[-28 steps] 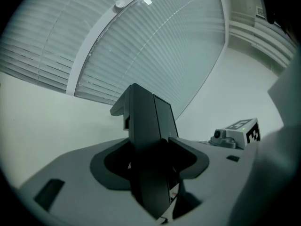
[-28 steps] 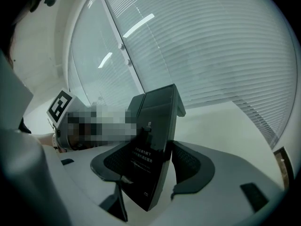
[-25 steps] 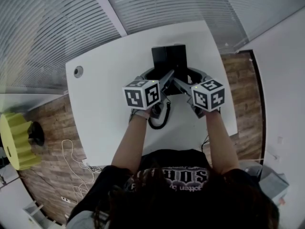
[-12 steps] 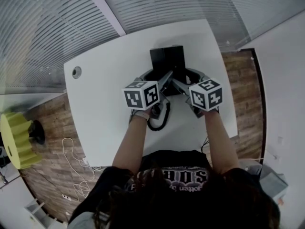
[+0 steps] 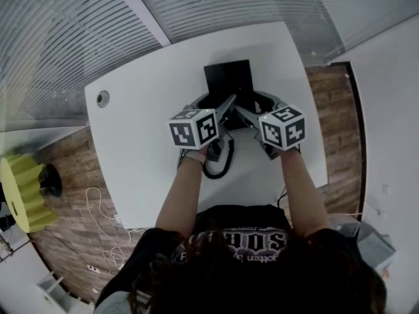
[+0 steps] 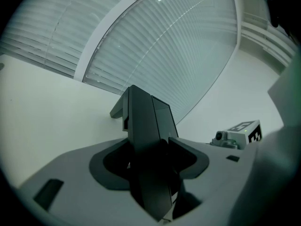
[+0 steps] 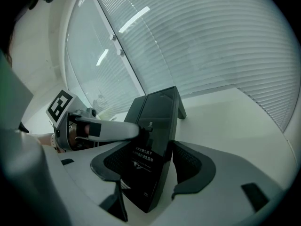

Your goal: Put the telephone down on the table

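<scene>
A black telephone (image 5: 227, 79) stands tilted at the far middle of the white table (image 5: 144, 116), its coiled cord (image 5: 218, 163) trailing toward me. My left gripper (image 5: 229, 102) reaches in from the near left and is shut on the telephone (image 6: 146, 140), whose body fills the space between the jaws. My right gripper (image 5: 241, 112) comes from the near right and is shut on the same telephone (image 7: 155, 135). In the right gripper view a finger (image 7: 110, 131) of the left gripper presses the telephone's side. I cannot tell if its base touches the table.
A round cable hole (image 5: 103, 98) sits in the table's left part. Slatted blinds (image 5: 78, 31) run behind the far edge. On the wooden floor to the left are a yellow object (image 5: 19, 191) and loose white cables (image 5: 98, 218).
Almost nothing: the head view has drifted a little, and both grippers keep their hold on the telephone in the same place.
</scene>
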`<act>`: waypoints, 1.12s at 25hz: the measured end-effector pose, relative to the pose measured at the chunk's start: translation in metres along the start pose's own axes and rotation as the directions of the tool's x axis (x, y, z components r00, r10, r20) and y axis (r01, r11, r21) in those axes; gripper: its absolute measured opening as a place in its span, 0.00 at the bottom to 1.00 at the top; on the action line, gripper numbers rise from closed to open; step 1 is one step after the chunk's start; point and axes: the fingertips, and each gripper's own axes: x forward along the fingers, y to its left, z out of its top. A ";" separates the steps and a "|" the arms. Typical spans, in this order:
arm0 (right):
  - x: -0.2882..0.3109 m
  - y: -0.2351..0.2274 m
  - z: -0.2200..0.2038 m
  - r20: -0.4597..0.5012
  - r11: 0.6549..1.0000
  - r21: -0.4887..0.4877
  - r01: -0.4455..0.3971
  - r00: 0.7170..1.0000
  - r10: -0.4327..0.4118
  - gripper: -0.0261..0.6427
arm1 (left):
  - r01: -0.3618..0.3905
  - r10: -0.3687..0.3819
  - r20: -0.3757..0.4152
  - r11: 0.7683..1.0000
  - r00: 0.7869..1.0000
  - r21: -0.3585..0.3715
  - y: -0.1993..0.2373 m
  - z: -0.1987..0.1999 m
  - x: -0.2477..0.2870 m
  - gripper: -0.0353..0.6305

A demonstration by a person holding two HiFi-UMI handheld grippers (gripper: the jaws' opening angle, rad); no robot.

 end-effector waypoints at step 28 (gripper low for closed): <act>-0.011 0.004 0.004 0.018 0.997 -0.033 0.065 0.998 -0.065 0.46 | -0.055 0.054 0.011 0.989 0.998 0.141 -0.001 0.006 -0.024 0.42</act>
